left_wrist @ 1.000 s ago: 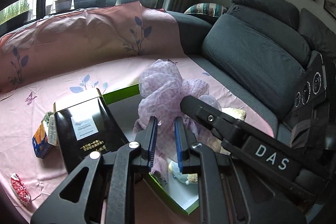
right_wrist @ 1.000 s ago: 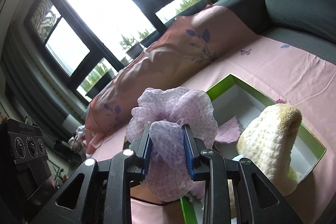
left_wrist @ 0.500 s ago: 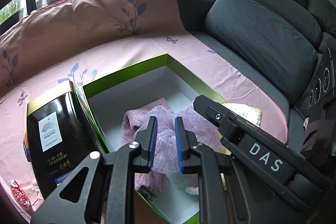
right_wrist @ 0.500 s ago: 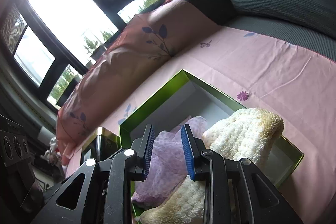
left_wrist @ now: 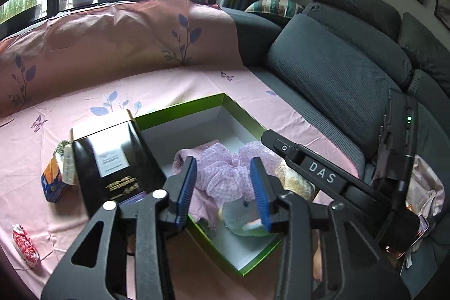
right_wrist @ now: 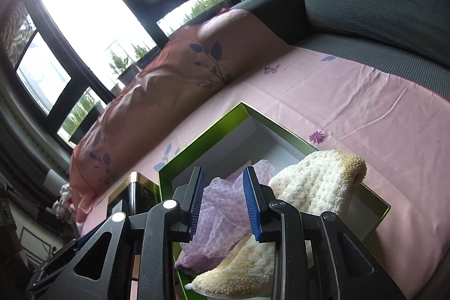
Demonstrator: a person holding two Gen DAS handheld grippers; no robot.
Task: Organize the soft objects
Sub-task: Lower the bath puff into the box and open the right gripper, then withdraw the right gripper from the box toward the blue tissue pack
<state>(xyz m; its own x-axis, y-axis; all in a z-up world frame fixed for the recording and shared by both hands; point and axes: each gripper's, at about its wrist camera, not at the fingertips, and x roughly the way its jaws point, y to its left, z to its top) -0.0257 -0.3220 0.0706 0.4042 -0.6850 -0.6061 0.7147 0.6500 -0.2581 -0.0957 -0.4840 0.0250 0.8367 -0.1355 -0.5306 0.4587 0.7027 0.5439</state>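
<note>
A lilac gauzy cloth (left_wrist: pixel 225 173) lies in the green-rimmed white box (left_wrist: pixel 185 110) on top of a pink knitted cloth (left_wrist: pixel 182 159). A cream fluffy cloth (right_wrist: pixel 317 187) lies over the box's right side. My left gripper (left_wrist: pixel 223 187) is open just above the lilac cloth, apart from it. My right gripper (right_wrist: pixel 222 204) is open too, with the lilac cloth (right_wrist: pixel 222 212) lying loose between and below its pads. The box shows in the right wrist view (right_wrist: pixel 208 134) as well.
A black tin (left_wrist: pixel 112 162) stands against the box's left side, with small packets (left_wrist: pixel 53 179) beside it and a red-white pouch (left_wrist: pixel 24 245) at the near left. All rest on a pink sheet (left_wrist: pixel 168 86) over a grey sofa (left_wrist: pixel 337 69).
Both grippers lowered the lilac cloth into the box, then opened and let it go. The left gripper has pulled back and up.
</note>
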